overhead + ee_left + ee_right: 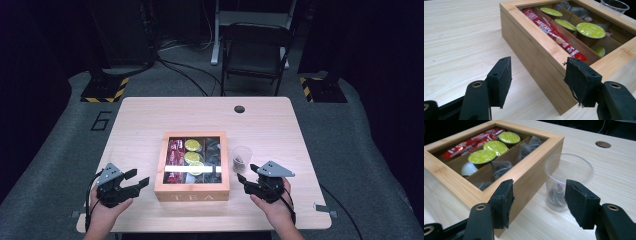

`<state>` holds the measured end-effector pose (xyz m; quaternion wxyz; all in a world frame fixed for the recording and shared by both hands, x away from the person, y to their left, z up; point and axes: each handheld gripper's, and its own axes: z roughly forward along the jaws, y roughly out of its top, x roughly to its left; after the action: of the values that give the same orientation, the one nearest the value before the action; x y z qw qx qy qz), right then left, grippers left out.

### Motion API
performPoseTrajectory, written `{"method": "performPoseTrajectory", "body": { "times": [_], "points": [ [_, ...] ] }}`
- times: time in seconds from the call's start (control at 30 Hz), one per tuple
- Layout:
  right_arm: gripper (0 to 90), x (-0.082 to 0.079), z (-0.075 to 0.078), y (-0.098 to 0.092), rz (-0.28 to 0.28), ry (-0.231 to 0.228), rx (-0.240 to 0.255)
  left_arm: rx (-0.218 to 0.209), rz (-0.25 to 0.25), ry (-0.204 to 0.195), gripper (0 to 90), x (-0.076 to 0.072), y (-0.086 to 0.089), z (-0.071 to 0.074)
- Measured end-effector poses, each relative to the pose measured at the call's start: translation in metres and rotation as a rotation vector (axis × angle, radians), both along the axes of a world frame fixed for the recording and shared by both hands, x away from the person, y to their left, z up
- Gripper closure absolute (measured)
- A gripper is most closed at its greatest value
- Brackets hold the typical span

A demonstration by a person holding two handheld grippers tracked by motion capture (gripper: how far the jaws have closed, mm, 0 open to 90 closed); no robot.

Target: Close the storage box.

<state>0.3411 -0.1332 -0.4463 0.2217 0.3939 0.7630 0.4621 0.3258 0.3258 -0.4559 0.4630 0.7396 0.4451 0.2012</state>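
A wooden tea box marked TEA lies in the middle of the table, its clear lid down. Through the lid I see red stick packets, green-topped capsules and dark tea bags. A clear plastic cup with something dark at its bottom stands just right of the box. My left gripper hovers open by the box's front left corner, holding nothing. My right gripper is open near the front right corner, its jaws pointing at the cup.
The light wood table has a round cable hole at the back. A dark folding chair stands behind the table. Bare tabletop lies left of the box and right of the cup.
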Motion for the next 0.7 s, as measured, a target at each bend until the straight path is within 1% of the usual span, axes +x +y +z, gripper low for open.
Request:
{"method": "performPoseTrajectory", "body": {
  "times": [0.03,0.1,0.13,0.17,0.2,0.23,0.27,0.3,0.33,0.4,0.47,0.5,0.53,0.57,0.6,0.63,0.67,0.7],
  "points": [
    [39.8,0.0,-0.001,-0.001,-0.002,0.003,-0.008,0.001,0.0,0.01,38.1,0.0,0.001,0.0],
    [39.9,0.0,-0.002,-0.001,-0.009,0.008,-0.01,0.01,0.01,0.007,38.2,0.002,0.003,-0.001],
    [40.0,0.001,-0.003,-0.002,-0.001,0.004,-0.021,0.021,0.01,0.007,38.1,0.002,0.004,-0.002],
    [40.1,0.001,-0.003,-0.002,-0.003,0.007,-0.029,0.023,0.02,0.001,38.1,0.003,0.004,-0.003],
    [40.1,0.001,-0.004,-0.002,-0.01,0.007,-0.028,0.038,0.015,0.01,38.1,0.004,0.005,-0.003],
    [40.1,0.001,-0.004,-0.003,-0.004,0.005,-0.031,0.045,0.021,0.009,38.1,0.005,0.006,-0.004],
    [40.1,0.001,-0.005,-0.003,-0.013,0.01,-0.026,0.044,0.023,0.017,38.1,0.006,0.006,-0.005],
    [40.1,0.002,-0.005,-0.005,-0.015,0.008,-0.031,0.044,0.025,0.019,38.1,0.007,0.007,-0.006],
    [40.1,0.002,-0.006,-0.006,-0.019,0.009,-0.024,0.046,0.027,0.02,38.1,0.008,0.007,-0.007],
    [40.1,0.004,-0.008,-0.009,-0.023,0.02,-0.023,0.051,0.026,0.028,38.1,0.01,0.008,-0.008],
    [40.2,0.005,-0.011,-0.013,-0.042,0.036,-0.013,0.05,0.031,0.031,38.1,0.012,0.009,-0.009],
    [40.3,0.006,-0.012,-0.015,-0.049,0.044,-0.008,0.052,0.036,0.024,38.1,0.013,0.009,-0.01],
    [40.3,0.007,-0.014,-0.017,-0.055,0.048,-0.005,0.054,0.03,0.037,38.2,0.014,0.01,-0.01],
    [40.3,0.008,-0.015,-0.018,-0.064,0.052,-0.004,0.05,0.033,0.041,38.1,0.015,0.01,-0.011],
    [40.3,0.008,-0.016,-0.019,-0.076,0.057,-0.004,0.049,0.033,0.045,38.2,0.017,0.01,-0.012],
    [40.4,0.008,-0.017,-0.02,-0.076,0.06,-0.011,0.042,0.034,0.052,38.1,0.017,0.011,-0.012],
    [40.4,0.008,-0.018,-0.019,-0.076,0.056,-0.019,0.032,0.038,0.05,38.1,0.018,0.01,-0.013],
    [40.6,0.007,-0.019,-0.018,-0.08,0.061,-0.022,0.031,0.035,0.055,38.1,0.019,0.01,-0.013]
  ]
}}
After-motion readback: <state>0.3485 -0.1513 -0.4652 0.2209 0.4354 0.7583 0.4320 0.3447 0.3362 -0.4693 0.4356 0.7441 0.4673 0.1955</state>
